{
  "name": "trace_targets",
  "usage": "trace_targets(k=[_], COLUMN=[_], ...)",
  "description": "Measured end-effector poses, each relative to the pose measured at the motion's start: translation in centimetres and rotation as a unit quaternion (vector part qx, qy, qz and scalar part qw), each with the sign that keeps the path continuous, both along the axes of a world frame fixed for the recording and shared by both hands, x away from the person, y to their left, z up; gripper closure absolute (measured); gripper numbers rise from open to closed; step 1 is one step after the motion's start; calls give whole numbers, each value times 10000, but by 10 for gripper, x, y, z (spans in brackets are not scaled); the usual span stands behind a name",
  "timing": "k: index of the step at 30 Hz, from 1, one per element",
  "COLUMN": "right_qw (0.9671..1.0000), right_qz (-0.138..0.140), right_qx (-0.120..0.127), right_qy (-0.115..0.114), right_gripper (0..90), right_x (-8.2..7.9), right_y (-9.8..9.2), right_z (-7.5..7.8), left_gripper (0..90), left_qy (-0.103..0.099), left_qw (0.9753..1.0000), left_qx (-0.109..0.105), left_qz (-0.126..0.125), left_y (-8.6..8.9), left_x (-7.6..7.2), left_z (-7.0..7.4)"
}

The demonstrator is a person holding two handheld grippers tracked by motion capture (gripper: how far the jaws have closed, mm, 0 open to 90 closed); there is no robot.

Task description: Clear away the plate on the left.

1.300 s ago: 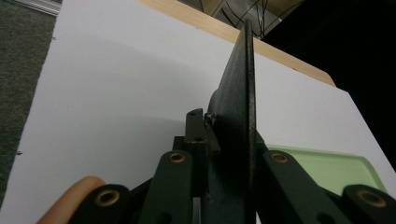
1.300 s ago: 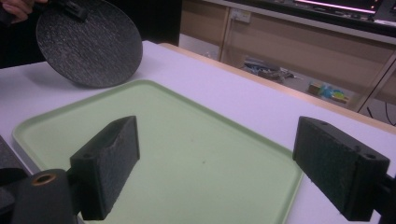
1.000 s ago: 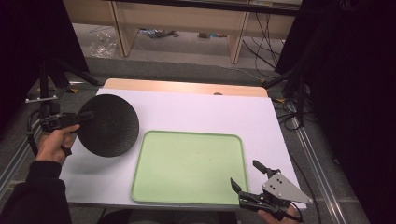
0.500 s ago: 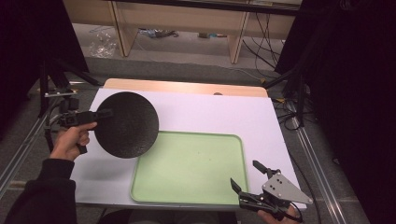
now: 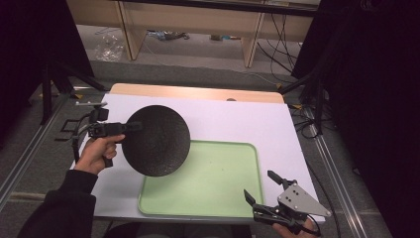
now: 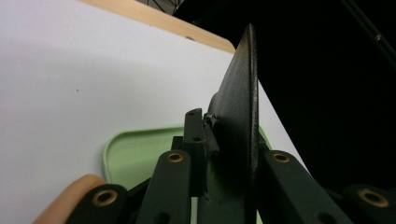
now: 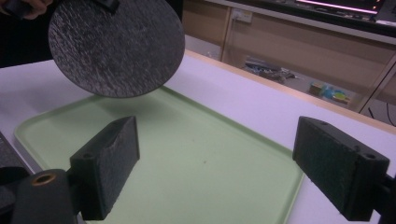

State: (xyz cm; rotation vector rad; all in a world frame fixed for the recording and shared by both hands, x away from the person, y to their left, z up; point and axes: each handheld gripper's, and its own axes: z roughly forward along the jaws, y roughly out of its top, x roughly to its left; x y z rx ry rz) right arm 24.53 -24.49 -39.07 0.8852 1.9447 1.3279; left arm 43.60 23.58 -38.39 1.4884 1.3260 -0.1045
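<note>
One black plate (image 6: 238, 130) edge-on in left claw (image 6: 210, 140)'s pinch, round from above; right claw (image 7: 224, 163) wide.

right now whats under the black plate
The black plate, held up by the left gripper, hangs over the green tray's near-left corner and white table; that corner is covered from above.

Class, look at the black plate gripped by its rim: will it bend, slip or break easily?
The black plate probably stays stiff: held at one edge by the left hand-held gripper, it shows no sag. Its rough surface likely resists slipping. It looks thin, so perhaps breakable.
</note>
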Motion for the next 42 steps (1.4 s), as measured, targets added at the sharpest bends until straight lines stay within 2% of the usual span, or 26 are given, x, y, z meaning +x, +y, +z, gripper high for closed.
trace_targets(k=[3, 5, 9, 10, 12, 16, 17, 18, 19, 27, 28, 29, 30, 31, 34, 35, 40, 42], right_qw=[10000, 10000, 10000, 10000, 10000, 10000, 10000, 10000, 10000, 10000, 10000, 10000, 10000, 10000, 10000, 10000, 10000, 9999], right_qz=[9, 13, 12, 10, 27, 23, 23, 22, 17, 37, 35, 22, 22, 41, 25, 36, 34, 62], right_qx=[-47, -10, 2, -49, -11, 0, 0, -6, -10, -26, -20, -10, -10, -18, -3, -10, -4, -37], right_qy=[-88, 14, 23, -67, 33, 19, 19, 33, 42, 13, 29, 58, 58, 19, 58, 60, 44, 71], right_gripper=[155, 154, 154, 154, 155, 154, 154, 155, 154, 154, 154, 155, 155, 154, 154, 155, 154, 155], right_x=[1, 0, 0, 1, 0, 0, 0, 0, 0, 0, 0, 0, 0, -1, 0, 0, 0, -1], right_y=[-1, 0, 0, 0, 1, 1, 1, 1, 1, 1, 1, 1, 1, 1, 2, 2, 1, 1], right_z=[0, 0, 0, 0, 0, 0, 0, 0, 0, 0, 0, 0, 0, 0, 0, 0, 0, 0], left_gripper=[782, 782, 781, 780, 780, 779, 779, 779, 779, 772, 774, 773, 773, 775, 788, 792, 804, 805], left_qy=[90, 95, 113, 130, 114, 181, 156, 190, 247, 421, 415, 517, 517, 563, 586, 635, 676, 648], left_qw=[9999, 9998, 9994, 9991, 9989, 9979, 9977, 9979, 9973, 9950, 9950, 9947, 9947, 9935, 9934, 9924, 9916, 9905], left_qx=[47, 74, 45, 46, 72, 82, 76, 34, -3, 96, 166, 177, 177, 116, 168, 226, 312, 516], left_qz=[-92, -175, -324, -397, -455, -622, -655, -614, -696, -902, -893, -876, -876, -985, -975, -1032, -1054, -1098], left_y=[-12, -17, -28, -32, -40, -55, -59, -63, -66, -85, -89, -93, -93, -94, -99, -102, -108, -114], left_x=[0, 0, -1, -1, -2, -4, -5, -5, -5, -5, -6, -6, -6, -5, -7, -6, -6, -7], left_z=[-5, -7, -9, -9, -9, -11, -13, -16, -19, -33, -35, -41, -41, -44, -49, -52, -60, -64])
